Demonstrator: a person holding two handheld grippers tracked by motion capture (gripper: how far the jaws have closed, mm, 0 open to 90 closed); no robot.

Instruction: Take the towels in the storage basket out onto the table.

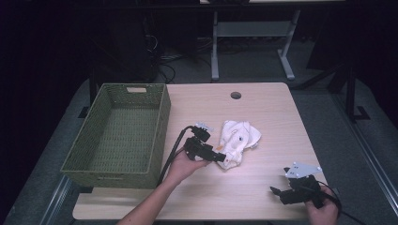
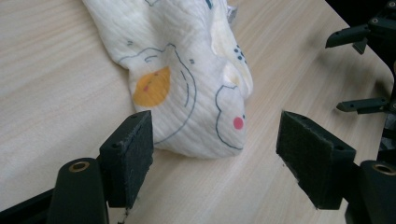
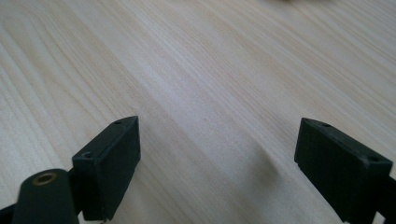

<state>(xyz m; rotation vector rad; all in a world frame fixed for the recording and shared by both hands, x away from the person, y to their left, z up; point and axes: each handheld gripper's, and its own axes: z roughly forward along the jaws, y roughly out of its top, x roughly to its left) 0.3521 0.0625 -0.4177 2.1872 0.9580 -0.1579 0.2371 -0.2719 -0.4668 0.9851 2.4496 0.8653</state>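
Note:
A crumpled white cloth (image 1: 238,138) with printed animal outlines lies near the middle of the wooden table (image 1: 263,108). In the left gripper view the cloth (image 2: 187,79) shows an orange patch and a red dot. My left gripper (image 1: 224,158) is at the cloth's near-left edge, its jaws open; the left gripper (image 2: 215,154) has the cloth's tip just ahead of the gap, with neither pad pressing it. My right gripper (image 1: 277,191) rests low at the table's front right, jaws open. The right gripper (image 3: 217,163) has only bare wood between its pads.
A green woven basket (image 1: 162,122) stands empty at the table's left side, close to my left hand. A round cable hole (image 1: 235,95) sits near the far edge. In the left gripper view the other gripper's jaws (image 2: 359,70) show at the upper right.

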